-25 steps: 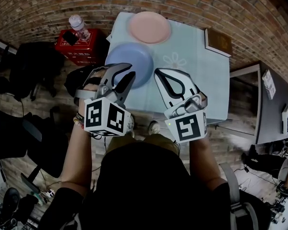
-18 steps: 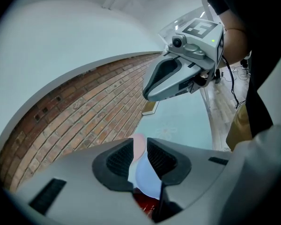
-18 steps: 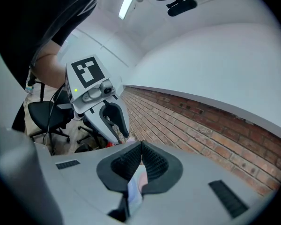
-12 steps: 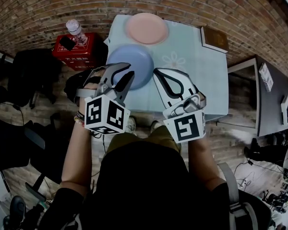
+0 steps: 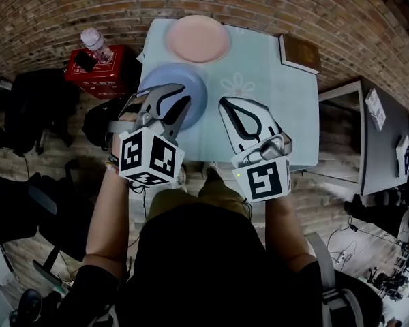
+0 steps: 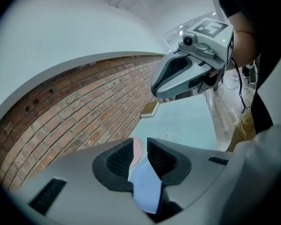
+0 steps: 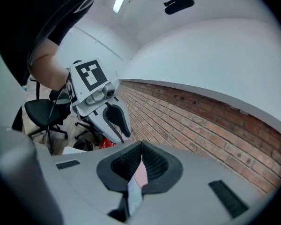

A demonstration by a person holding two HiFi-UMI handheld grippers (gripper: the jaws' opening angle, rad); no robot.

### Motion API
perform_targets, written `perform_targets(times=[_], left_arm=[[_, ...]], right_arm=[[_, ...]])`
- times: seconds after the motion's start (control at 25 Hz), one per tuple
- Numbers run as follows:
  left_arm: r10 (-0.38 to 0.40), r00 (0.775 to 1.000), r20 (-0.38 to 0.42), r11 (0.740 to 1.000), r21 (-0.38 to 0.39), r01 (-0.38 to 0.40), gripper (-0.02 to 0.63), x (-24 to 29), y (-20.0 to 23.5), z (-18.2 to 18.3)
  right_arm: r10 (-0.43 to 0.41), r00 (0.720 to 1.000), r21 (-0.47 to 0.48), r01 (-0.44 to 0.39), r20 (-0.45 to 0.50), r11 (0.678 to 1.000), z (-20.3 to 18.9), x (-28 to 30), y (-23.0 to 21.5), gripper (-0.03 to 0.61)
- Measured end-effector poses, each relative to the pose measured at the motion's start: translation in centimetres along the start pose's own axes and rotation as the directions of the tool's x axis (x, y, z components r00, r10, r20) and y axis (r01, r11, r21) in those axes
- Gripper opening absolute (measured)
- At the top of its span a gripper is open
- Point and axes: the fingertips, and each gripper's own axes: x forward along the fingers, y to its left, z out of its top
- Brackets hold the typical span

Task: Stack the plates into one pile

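A pink plate (image 5: 198,38) lies at the far side of the pale blue table (image 5: 279,101). A blue plate (image 5: 180,80) lies nearer, at the table's left edge. My left gripper (image 5: 179,98) hangs over the blue plate's near part and hides some of it; its jaws stand open with nothing between them. Through that gap in the left gripper view (image 6: 140,146) show the blue plate (image 6: 145,186) and the pink plate (image 6: 138,150). My right gripper (image 5: 226,105) hovers over the table's near middle, shut and holding nothing; in its own view (image 7: 141,145) the tips meet.
A brown book (image 5: 300,52) rests on the table's far right corner. Left of the table stands a red box (image 5: 99,70) with a bottle (image 5: 92,41) on it, and black chairs (image 5: 41,107). A grey desk (image 5: 385,142) stands to the right.
Both grippers have edged forward over the table. The left gripper's tips now cover more of the blue plate. Neither pair of jaws has changed.
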Motion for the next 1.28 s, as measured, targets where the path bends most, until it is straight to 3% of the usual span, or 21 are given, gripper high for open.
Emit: perform_targets(times=[0.32,0.72,0.8,0.92,1.04,1.12,1.28], left_arm=[[-0.01,0.996,-0.094,1.0,-0.021,0.008,0.103,7.9,0.6,0.3],[-0.002,0.974,-0.225,0.999,-0.037,-0.007,0.103,19.3,1.6,-1.5],[-0.022,0.972,-0.233,0.999,-0.042,0.012,0.103,21.1,1.3,-1.6],[-0.041,0.969,-0.243,0.998,-0.053,0.03,0.103,23.6,1.4,-2.0],[-0.053,0.964,-0.26,0.997,-0.068,0.036,0.103,25.6,1.7,-3.0],[-0.056,0.957,-0.283,0.997,-0.075,0.037,0.103,26.6,1.6,-4.1],[-0.065,0.943,-0.327,0.996,-0.076,0.043,0.103,28.5,1.7,-6.0]], right_arm=[[0.071,0.997,0.018,-0.071,0.012,0.997,-5.4,2.0,-4.8,0.035],[0.168,0.986,0.06,-0.169,0.016,0.984,-14.1,5.3,-9.7,0.035],[0.235,0.97,0.038,-0.238,0.068,0.971,-14.5,5.9,-9.1,0.035],[0.376,0.916,-0.018,-0.377,0.14,0.926,-14.9,5.4,-7.4,0.035],[0.47,0.872,-0.086,-0.462,0.14,0.883,-17.1,4.8,-6.7,0.035],[0.464,0.879,-0.044,-0.462,0.111,0.886,-19.1,5.8,-7.5,0.035],[0.396,0.918,0.152,-0.396,0.034,0.905,-22.4,9.5,-10.2,0.035]])
